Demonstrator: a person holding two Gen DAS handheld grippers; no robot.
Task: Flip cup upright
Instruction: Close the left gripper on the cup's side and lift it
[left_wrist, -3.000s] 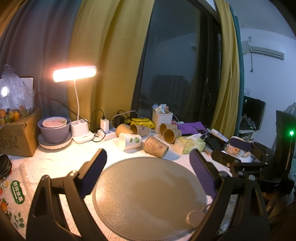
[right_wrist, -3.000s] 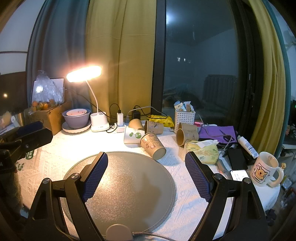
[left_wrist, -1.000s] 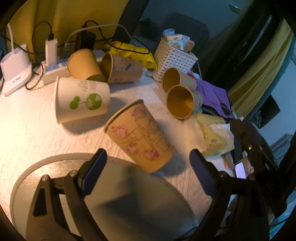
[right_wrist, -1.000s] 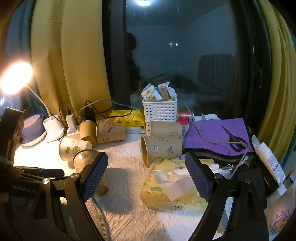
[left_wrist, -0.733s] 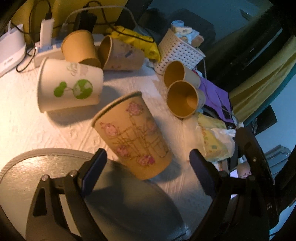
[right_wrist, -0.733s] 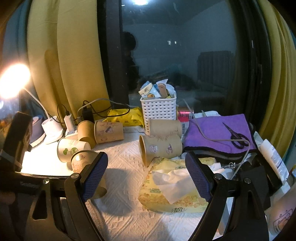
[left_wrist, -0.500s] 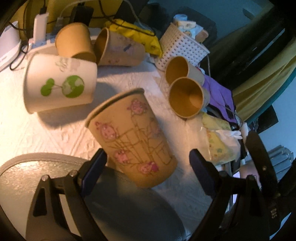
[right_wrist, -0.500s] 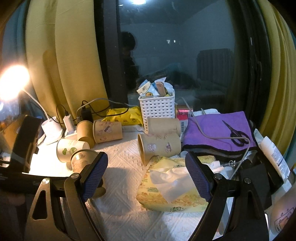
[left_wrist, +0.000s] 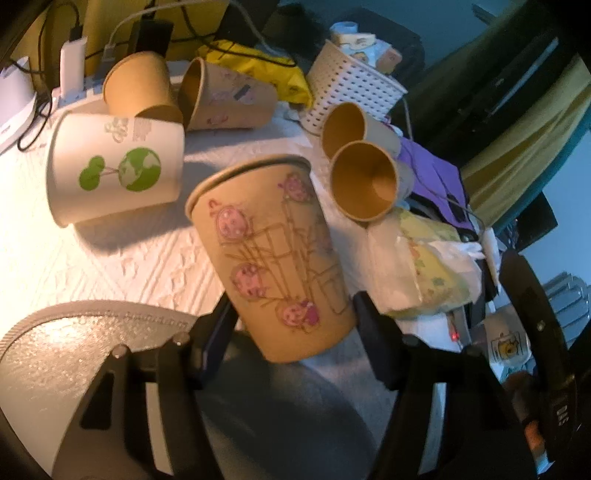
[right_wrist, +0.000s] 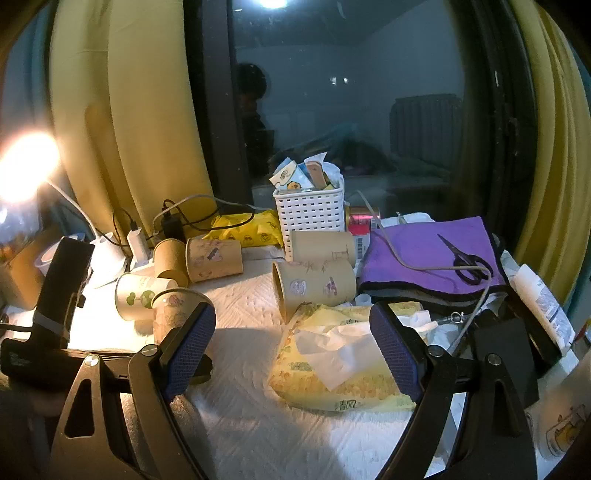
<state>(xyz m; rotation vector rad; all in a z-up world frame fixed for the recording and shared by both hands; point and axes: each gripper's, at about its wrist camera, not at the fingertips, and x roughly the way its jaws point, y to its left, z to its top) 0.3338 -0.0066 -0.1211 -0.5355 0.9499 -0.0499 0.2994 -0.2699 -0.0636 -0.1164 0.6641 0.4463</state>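
Note:
A brown paper cup with pink flowers (left_wrist: 273, 254) lies tilted at the far edge of the grey round mat (left_wrist: 74, 354), rim up and to the left. My left gripper (left_wrist: 291, 325) has closed in around the cup's base, its pads at both sides of it. The same cup shows in the right wrist view (right_wrist: 173, 314), partly behind my right gripper's left finger. My right gripper (right_wrist: 291, 354) is open and empty above a yellow tissue pack (right_wrist: 332, 362).
A white cup with a green globe (left_wrist: 114, 173) and several brown cups (left_wrist: 365, 181) lie on their sides on the white cloth. A white basket (right_wrist: 310, 214), purple cloth with scissors (right_wrist: 432, 254), power strip and lamp base stand at the back.
My left gripper has moved forward and narrowed from wide open until its pads flank the flowered cup's base. My right gripper has hardly moved.

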